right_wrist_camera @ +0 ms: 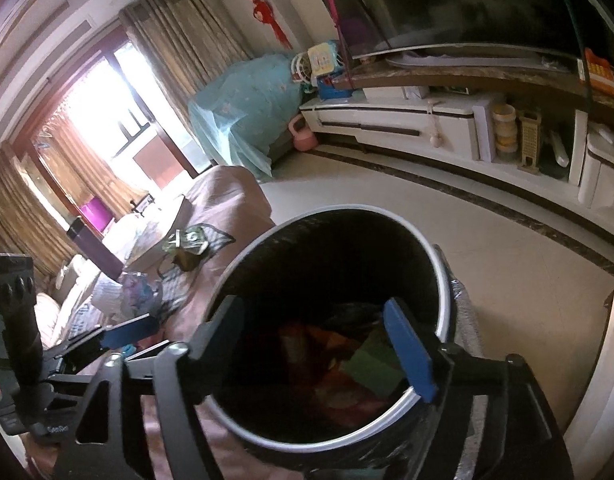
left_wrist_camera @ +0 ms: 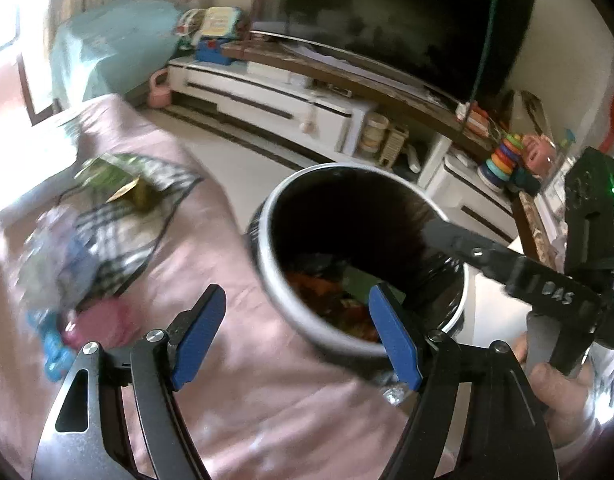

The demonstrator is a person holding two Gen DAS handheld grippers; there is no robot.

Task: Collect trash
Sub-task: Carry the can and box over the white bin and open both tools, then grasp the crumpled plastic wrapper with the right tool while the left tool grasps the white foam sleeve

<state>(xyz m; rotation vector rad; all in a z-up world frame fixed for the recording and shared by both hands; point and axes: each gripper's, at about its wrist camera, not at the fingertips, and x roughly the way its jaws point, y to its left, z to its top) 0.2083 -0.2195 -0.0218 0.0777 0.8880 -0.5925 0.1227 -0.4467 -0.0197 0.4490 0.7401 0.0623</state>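
- Hovering both claws at the trash bin [right_wrist_camera: 443, 280]; the bin stands on the floor hard against the edge of the pink-covered table [left_wrist_camera: 235, 360].
- Left claw [left_wrist_camera: 295, 336]: jaws stand wide, nothing between the pads. One blue pad hangs over the pink cloth, the other over the near rim of the bin.
- Right claw [right_wrist_camera: 327, 348]: jaws also wide and empty, poised above the bin mouth. Colourful wrappers [right_wrist_camera: 347, 360] already lie in the bottom, so I judge a drop is just done.
- Trash left to collect: a green wrapper [left_wrist_camera: 115, 180] on the checked cloth [left_wrist_camera: 119, 240], and a blurred crinkly bag [left_wrist_camera: 55, 256] nearer the left claw. Both sit well apart from the bin.
- A pink thing [left_wrist_camera: 107, 320] and a blue thing [left_wrist_camera: 55, 352] lie near the left claw; too blurred to say whether they are trash.
- Next step, as I judge it: swing the left claw over the crinkly bag, come down with jaws wide, pinch a raised fold rather than the flat cloth.
- Risk: snagging the checked cloth along with the wrapper. Lift slowly and check.
- Clearance: the two claws are close; the right one's arm crosses the bin in the left view. Move one at a time.
- Open floor [right_wrist_camera: 427, 220] lies beyond the bin; the TV cabinet [right_wrist_camera: 407, 120] is well off.
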